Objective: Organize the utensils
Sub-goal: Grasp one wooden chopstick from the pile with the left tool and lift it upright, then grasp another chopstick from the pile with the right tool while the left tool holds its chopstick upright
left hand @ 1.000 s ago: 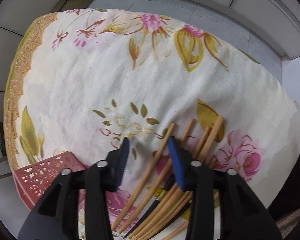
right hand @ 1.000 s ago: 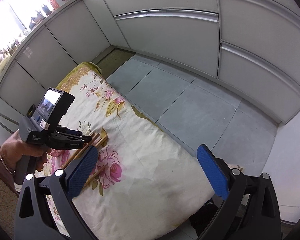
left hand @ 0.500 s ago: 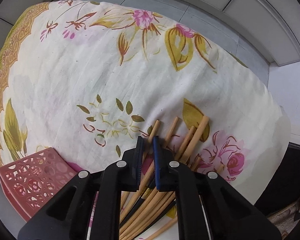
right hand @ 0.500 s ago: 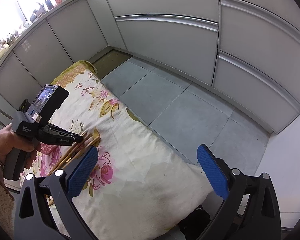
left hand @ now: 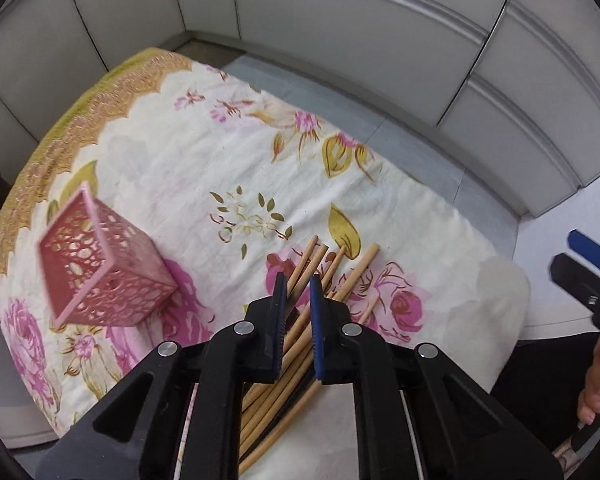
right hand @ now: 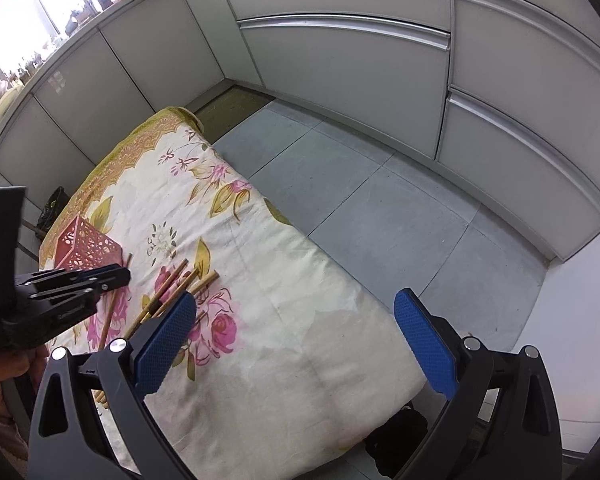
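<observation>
A pile of wooden chopsticks (left hand: pixel 352 276) (right hand: pixel 180 284) lies on the floral cloth near its right edge. My left gripper (left hand: pixel 298 280) (right hand: pixel 120 274) hangs above the pile, shut on one chopstick (right hand: pixel 129 261), which sticks out above and below its fingers in the right wrist view. A pink perforated basket (left hand: pixel 100 272) (right hand: pixel 88 246) stands to the left of the pile, its open top facing up. My right gripper (right hand: pixel 296 328) is open and holds nothing, above the cloth's near right corner. It also shows at the right edge of the left wrist view as the right gripper (left hand: pixel 588 264).
The floral cloth (left hand: pixel 204 152) covers a low table, with grey floor tiles (right hand: pixel 340 184) beyond its far edge. Pale cabinet fronts (right hand: pixel 340 68) line the walls. A dark object (right hand: pixel 52 208) sits beyond the table's left end. A person's hand (left hand: pixel 596 384) holds the right gripper.
My left gripper has shut on one chopstick and risen from the pile, so the pink basket now shows whole. The right gripper has barely moved.
</observation>
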